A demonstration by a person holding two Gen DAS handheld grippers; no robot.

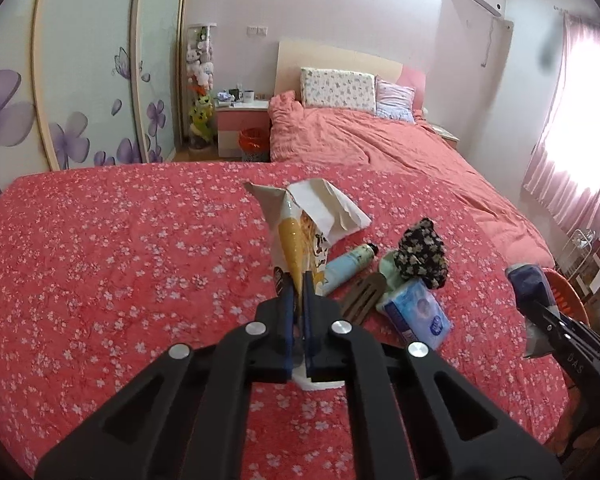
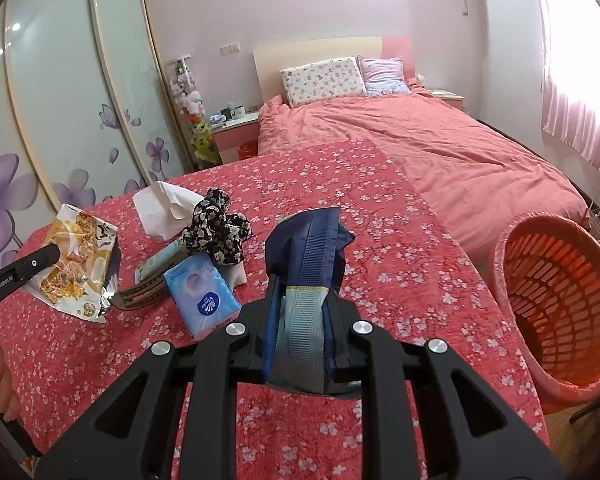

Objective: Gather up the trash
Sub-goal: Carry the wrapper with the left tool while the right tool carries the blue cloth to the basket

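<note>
Left gripper [image 1: 299, 280]: your jaws pinch the yellow snack wrapper [image 1: 300, 236] by its lower edge, so it stands clear of the floral bedspread [image 1: 120, 248].
Right gripper [image 2: 300, 292]: your jaws are clamped on a dark blue wrapper [image 2: 310, 240], lifted off the cover.
Orange waste basket [image 2: 556, 276]: it stands open just beside the bed edge, on your right; judged the drop point for both wrappers.
Remaining trash: the crumpled white tissue [image 2: 160, 206] lies on the cover.
Non-trash, judged: tissue pack [image 2: 202, 296], lotion tube [image 1: 350, 264], floral scrunchie [image 2: 218, 228], hair clip [image 1: 362, 298]; leave them clustered.
</note>
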